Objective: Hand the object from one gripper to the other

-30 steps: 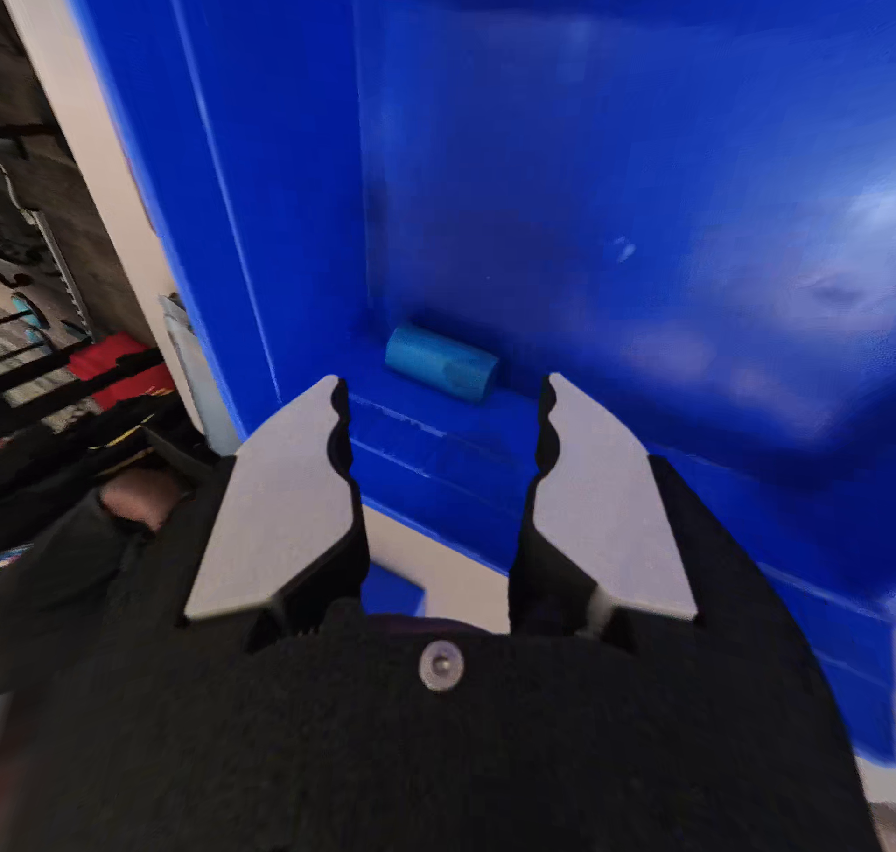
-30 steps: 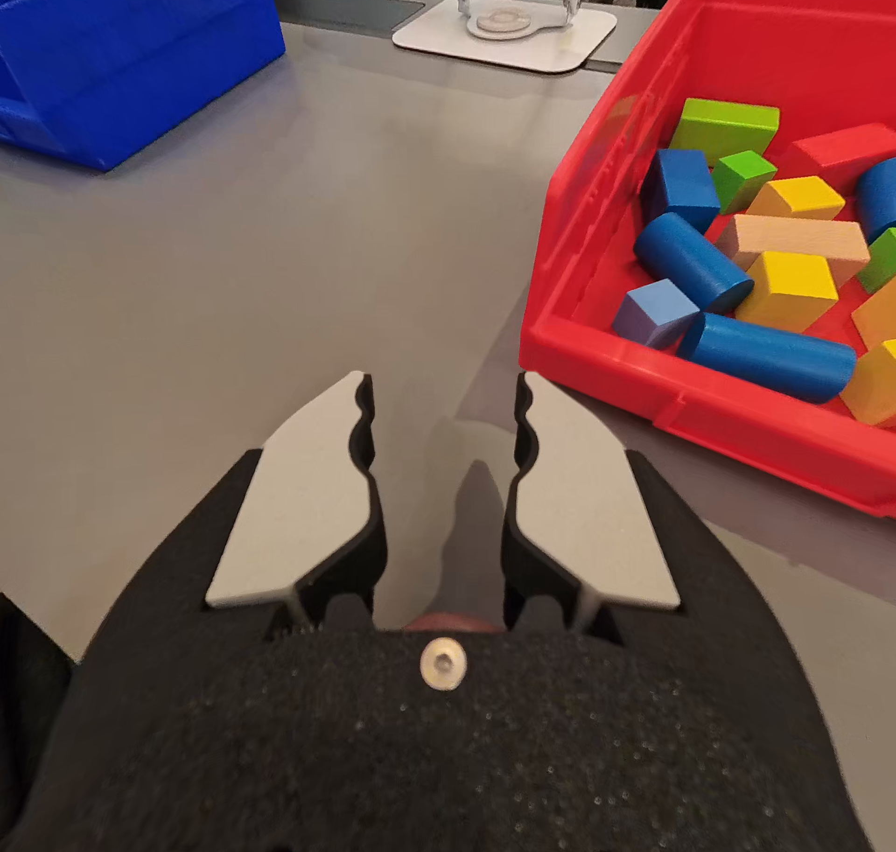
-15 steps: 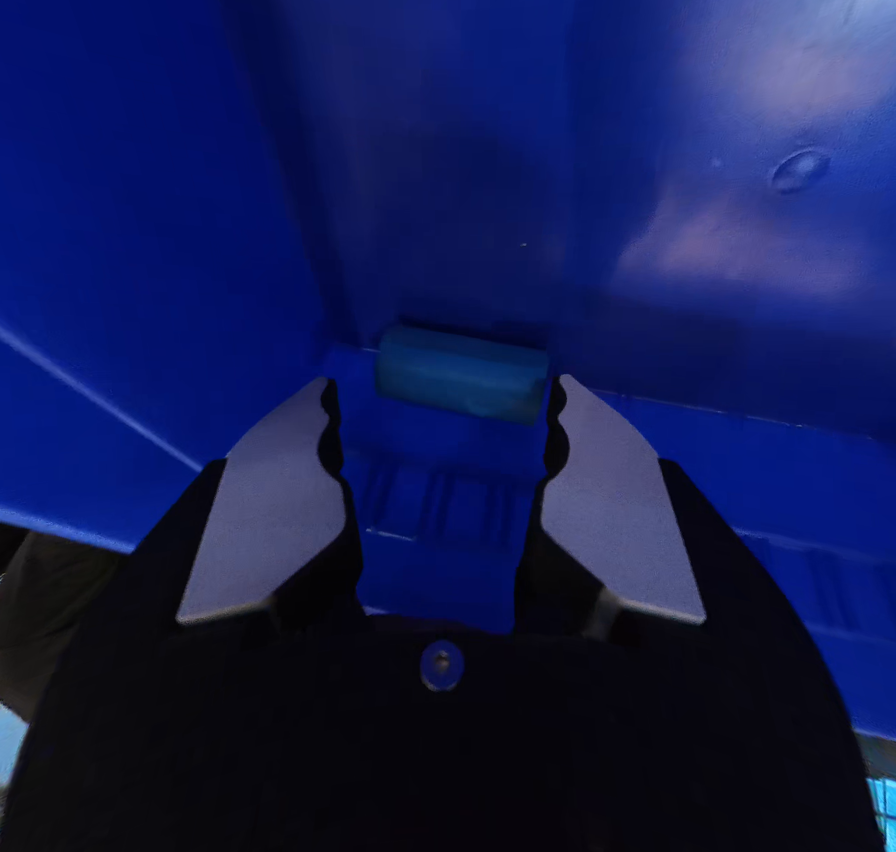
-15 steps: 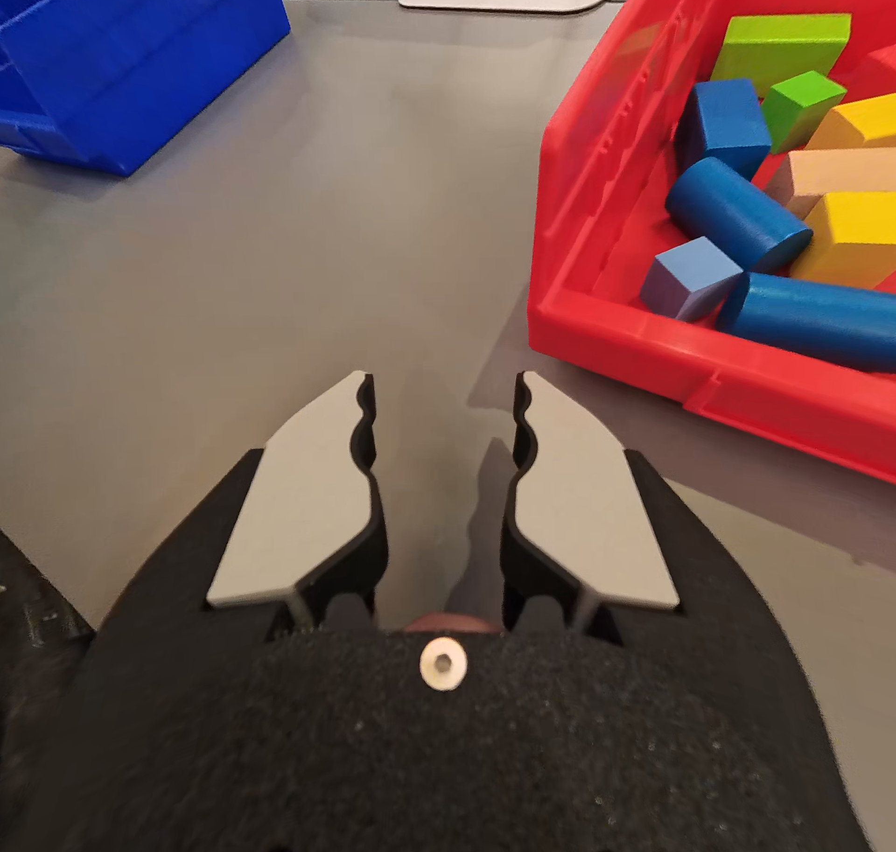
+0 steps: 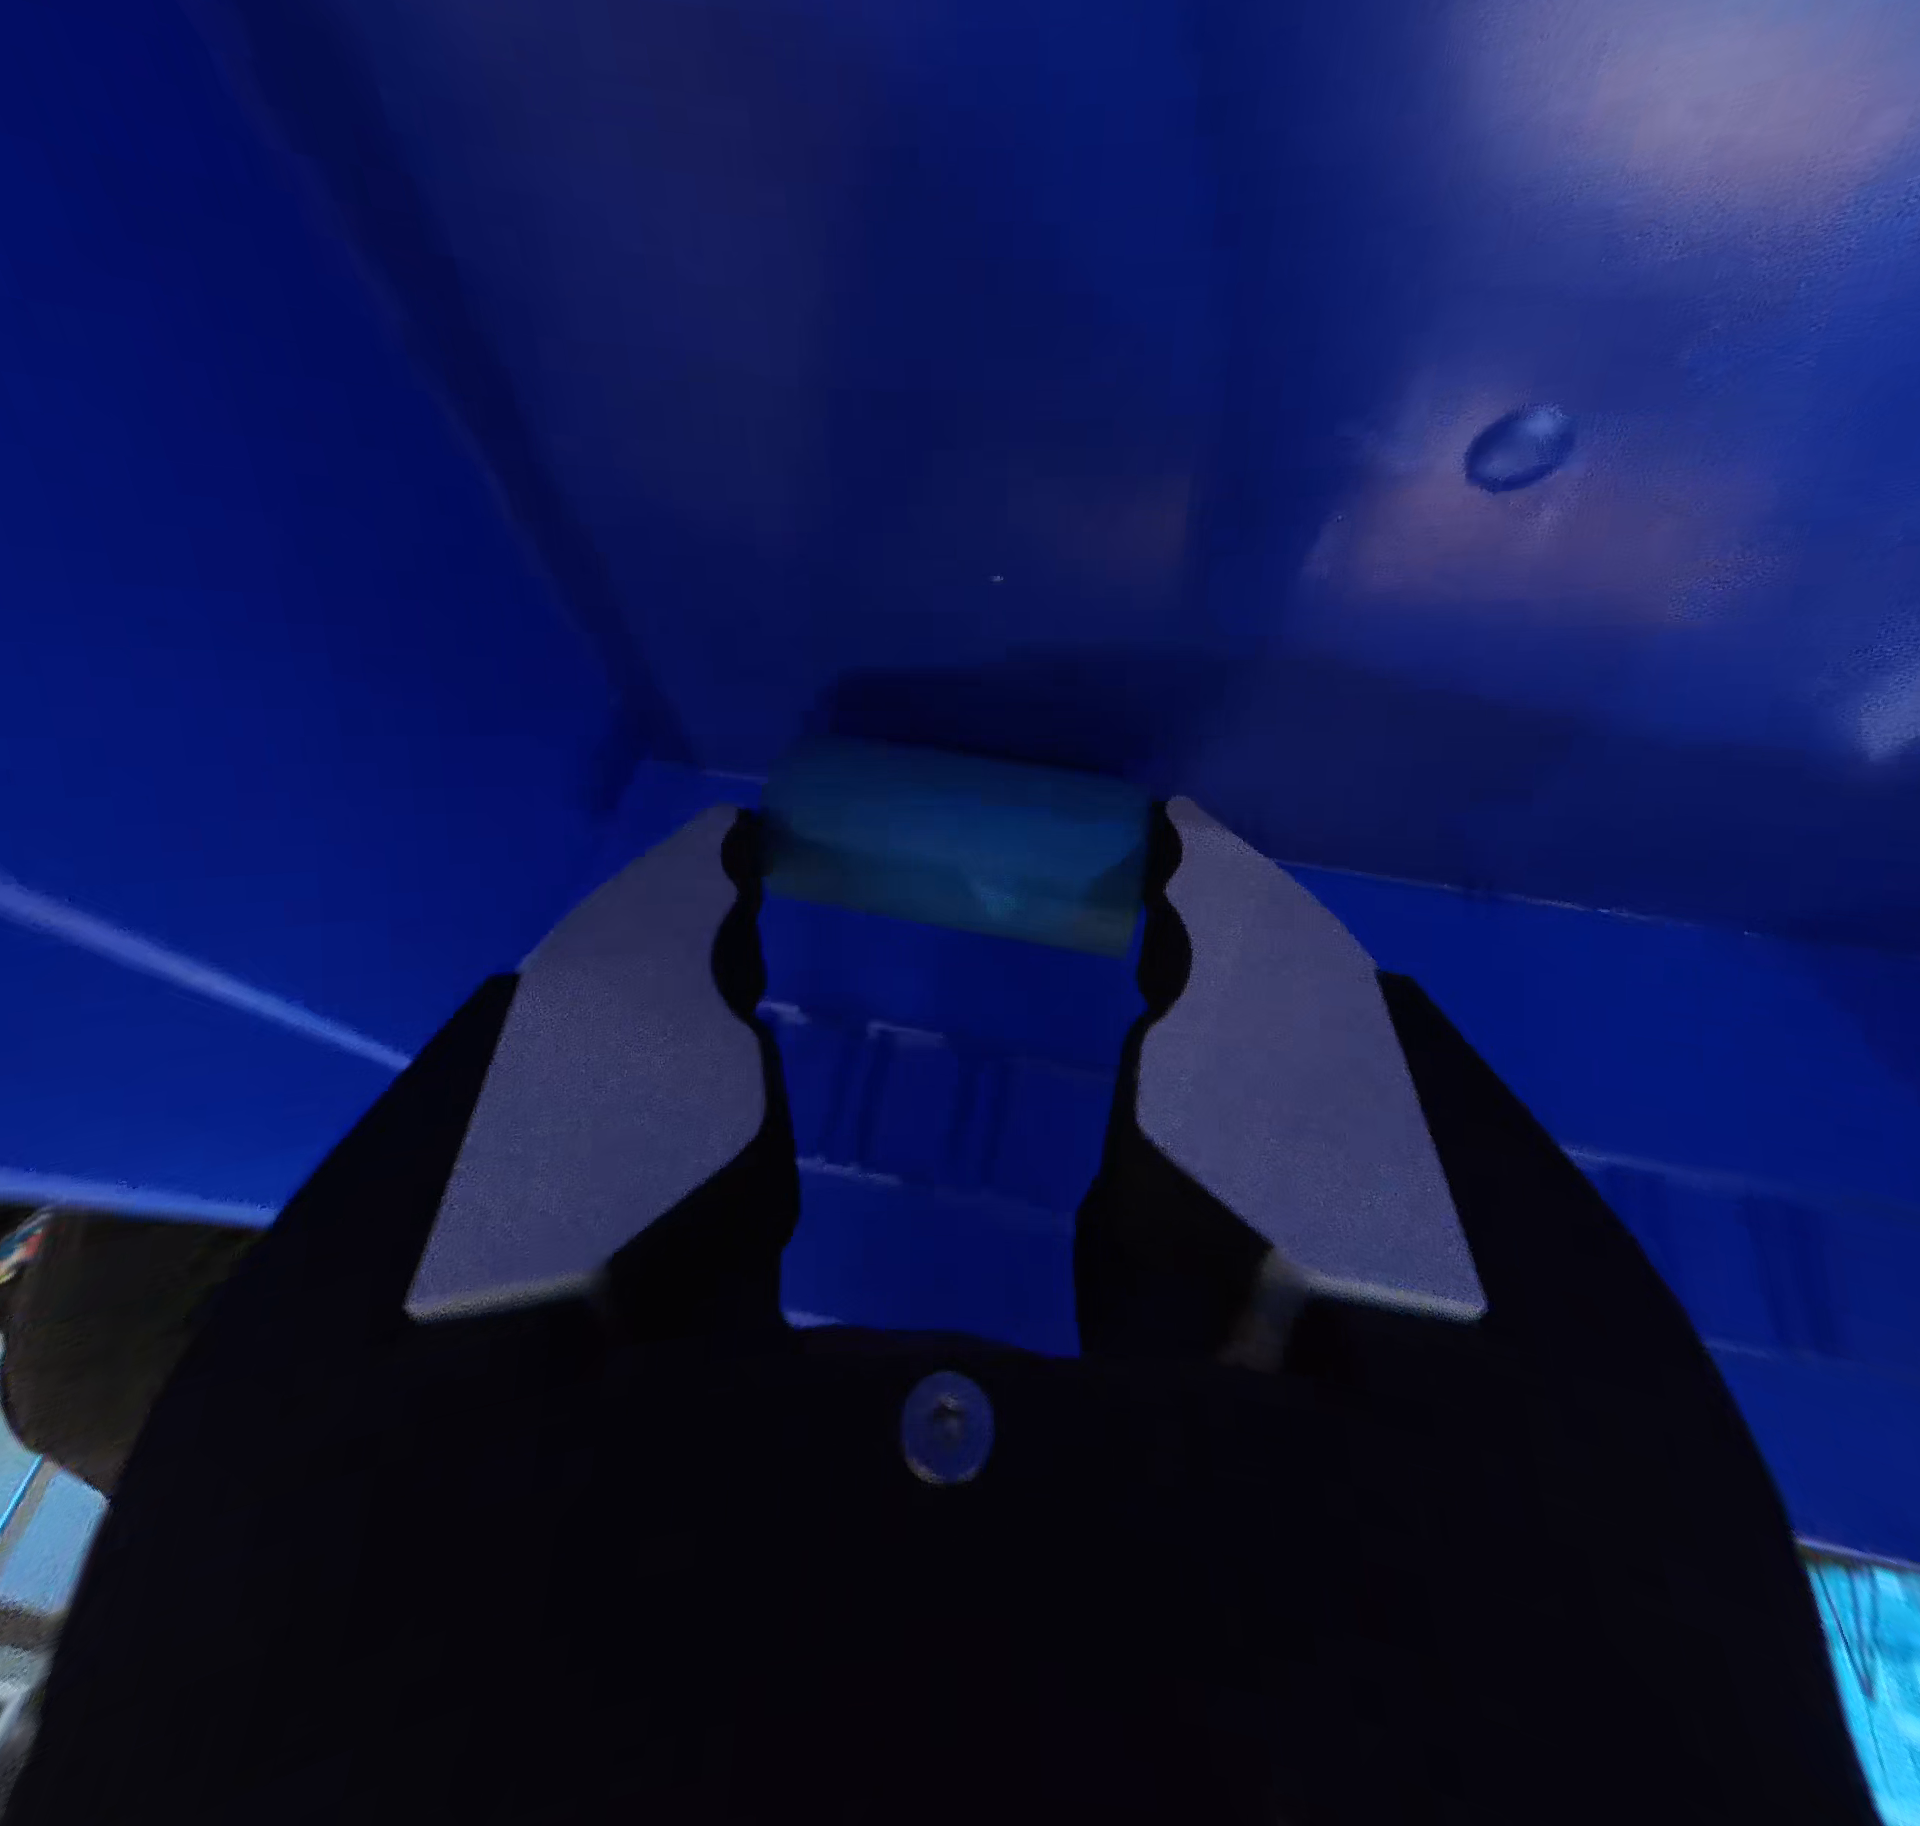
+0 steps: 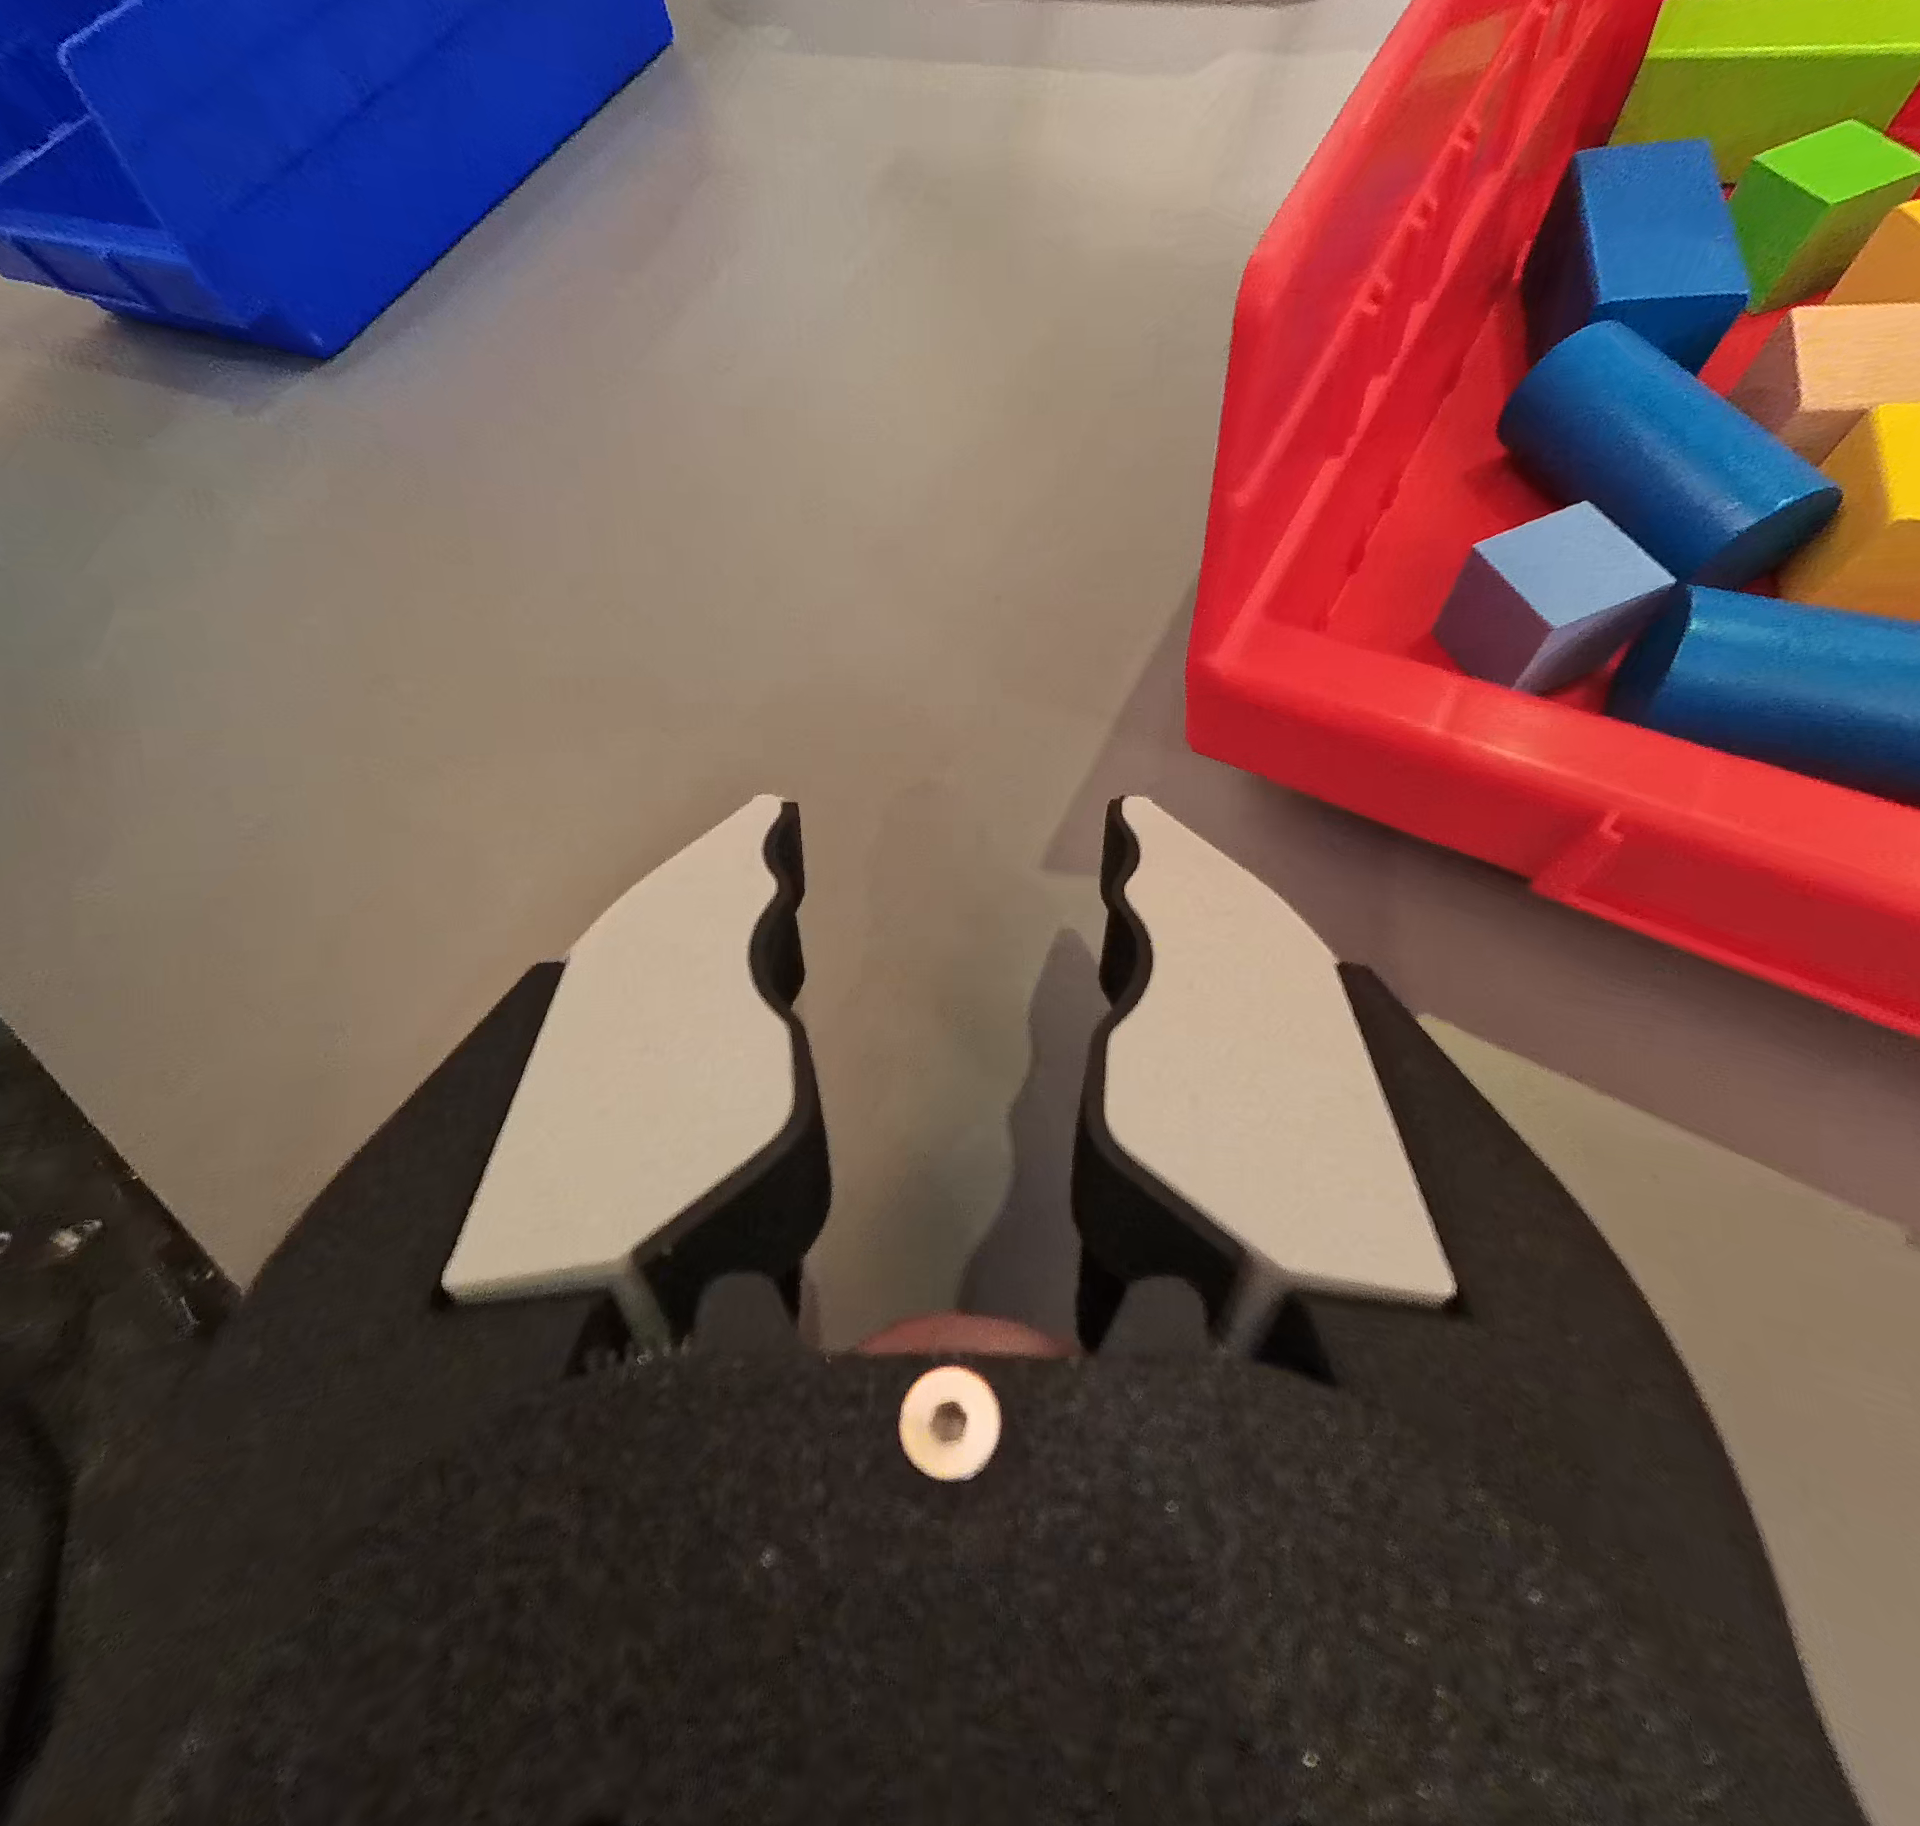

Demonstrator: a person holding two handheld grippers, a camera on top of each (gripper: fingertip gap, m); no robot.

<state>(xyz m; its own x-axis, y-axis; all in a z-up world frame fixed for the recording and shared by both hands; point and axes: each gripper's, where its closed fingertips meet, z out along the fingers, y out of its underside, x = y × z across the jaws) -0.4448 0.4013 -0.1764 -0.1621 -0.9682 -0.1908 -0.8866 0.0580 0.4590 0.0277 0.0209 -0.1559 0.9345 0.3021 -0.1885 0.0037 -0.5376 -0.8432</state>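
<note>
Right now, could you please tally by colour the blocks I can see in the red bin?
Blue: 4 (blue cube, short blue cylinder, long blue cylinder, pale blue cube)
Green: 2 (green slab, green cube)
Yellow: 1 (yellow block)
Orange: 1 (orange block)
Bare wood: 1 (wood block)
Total: 9 visible; the frame edge cuts the red bin off.

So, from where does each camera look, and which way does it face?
Left wrist view: sits on the left tongs, facing into the blue bin, close to a teal cylinder between the fingertips; own fingers show.
Right wrist view: sits on the right tongs, open above the grey table, red bin of blocks at right.
Shared: the blue bin.
</note>
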